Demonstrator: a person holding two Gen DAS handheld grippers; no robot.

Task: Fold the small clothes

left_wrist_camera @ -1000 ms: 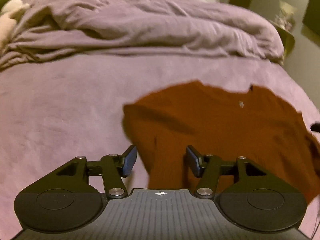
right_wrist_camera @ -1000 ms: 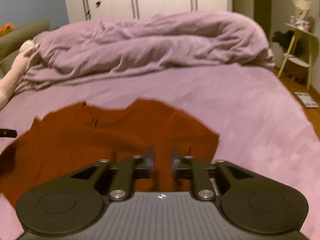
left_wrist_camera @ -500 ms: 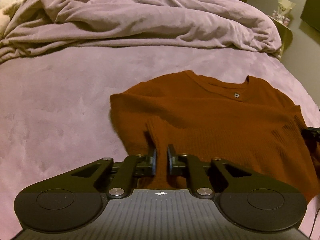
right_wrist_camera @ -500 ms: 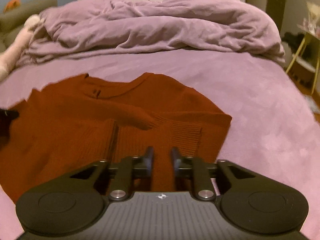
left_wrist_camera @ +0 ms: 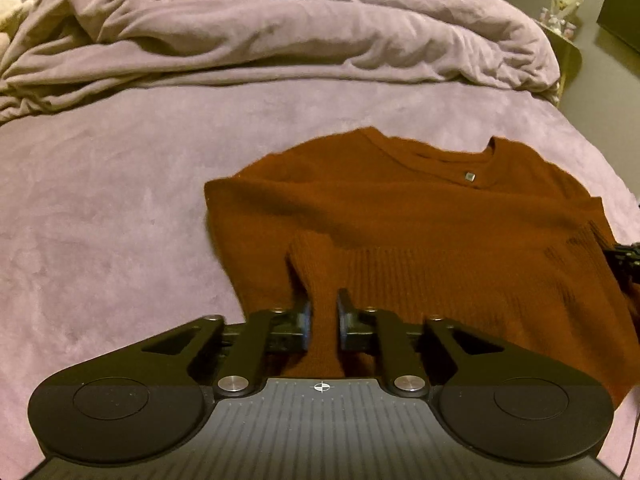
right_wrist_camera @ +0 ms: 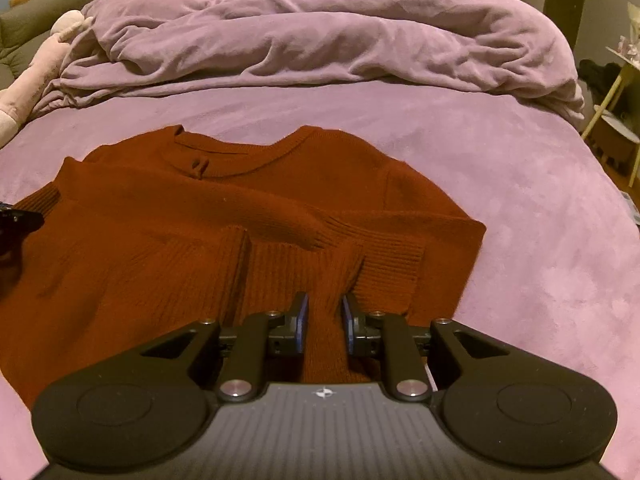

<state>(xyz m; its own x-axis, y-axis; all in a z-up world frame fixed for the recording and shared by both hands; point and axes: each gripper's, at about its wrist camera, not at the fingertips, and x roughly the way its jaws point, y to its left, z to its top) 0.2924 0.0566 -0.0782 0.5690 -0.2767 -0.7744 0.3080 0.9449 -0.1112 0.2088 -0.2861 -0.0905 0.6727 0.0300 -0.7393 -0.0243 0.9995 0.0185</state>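
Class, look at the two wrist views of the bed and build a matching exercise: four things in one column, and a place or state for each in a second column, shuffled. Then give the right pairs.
Things
1. rust-brown sweater
2. rumpled duvet
3. left gripper
4. pale plush toy

Places or states
A. heaped across the far end of the bed
B. spread flat on the purple bed cover, neckline on the far side
C. at the far left beside the duvet
D. pinching the sweater's near edge

Pairs: 1-B, 2-A, 3-D, 4-C
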